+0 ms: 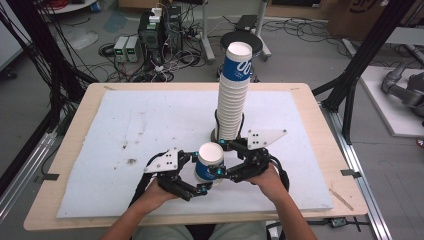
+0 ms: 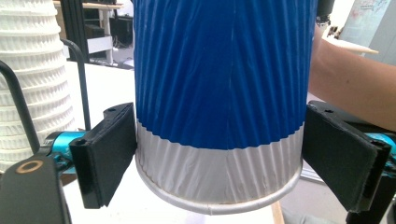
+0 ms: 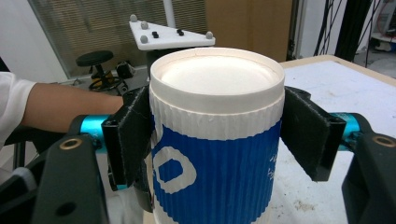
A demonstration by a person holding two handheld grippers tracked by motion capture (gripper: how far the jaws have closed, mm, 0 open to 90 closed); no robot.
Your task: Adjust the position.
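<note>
A blue and white ribbed paper cup (image 1: 209, 156) stands upside down, base up, near the table's front middle. Both grippers hold it from opposite sides. My left gripper (image 1: 200, 173) is shut low on the cup (image 2: 219, 70), its pads (image 2: 109, 154) pressed just above the rolled rim. My right gripper (image 1: 220, 159) is shut high on the cup (image 3: 217, 79), its pads (image 3: 133, 135) at the white band under the recessed base. A tall stack of upside-down cups (image 1: 234, 95) rises just behind, also at the left edge of the left gripper view (image 2: 28, 70).
A white foam board (image 1: 140, 125) covers the wooden table (image 1: 320, 130). A black wire stand (image 2: 14, 98) rings the stack's foot. The other hand's forearm (image 3: 70, 102) and grey plate (image 3: 173, 32) sit behind the cup. Cables and boxes (image 1: 150, 35) litter the floor beyond.
</note>
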